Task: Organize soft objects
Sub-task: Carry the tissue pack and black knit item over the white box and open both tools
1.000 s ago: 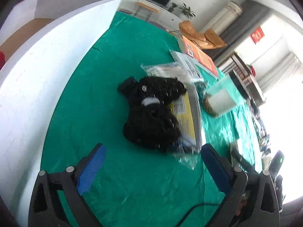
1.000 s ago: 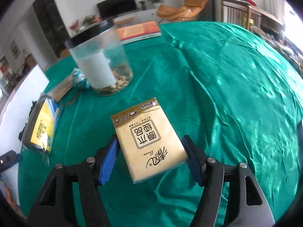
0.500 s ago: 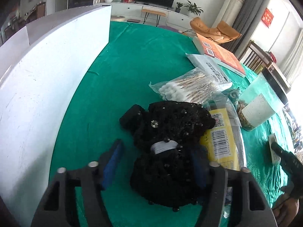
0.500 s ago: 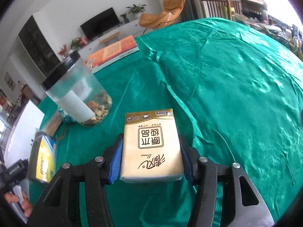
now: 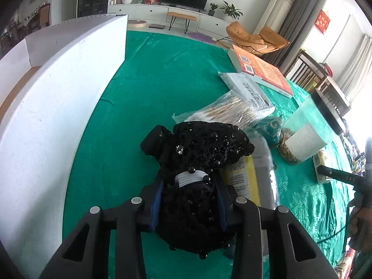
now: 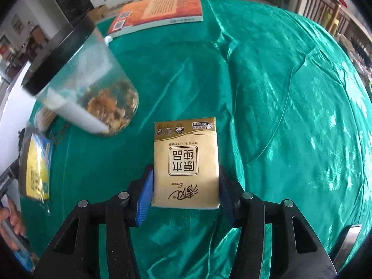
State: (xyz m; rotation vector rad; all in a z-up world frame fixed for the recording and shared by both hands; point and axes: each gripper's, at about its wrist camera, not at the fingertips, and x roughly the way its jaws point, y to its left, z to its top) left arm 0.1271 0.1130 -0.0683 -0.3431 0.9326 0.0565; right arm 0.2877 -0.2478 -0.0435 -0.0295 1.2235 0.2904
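Note:
A black beaded soft cloth item (image 5: 200,158) with a white label lies on the green tablecloth (image 5: 144,97). My left gripper (image 5: 188,200) is shut on its near part, blue pads pressing both sides. A tan tissue pack (image 6: 186,162) lies on the cloth in the right wrist view. My right gripper (image 6: 186,193) is shut on its near end, pads touching both sides. The pack's edge also shows in the left wrist view (image 5: 322,165).
A white box wall (image 5: 58,107) stands at the left. A yellow packet in plastic (image 5: 246,181), a cotton swab bag (image 5: 227,114), a grey pouch (image 5: 248,88), an orange book (image 5: 262,69) and a clear jar (image 5: 307,132) lie right of the cloth item.
My left gripper moved forward over the black item and closed on it. My right gripper closed onto the tissue pack, which turned straight between the fingers.

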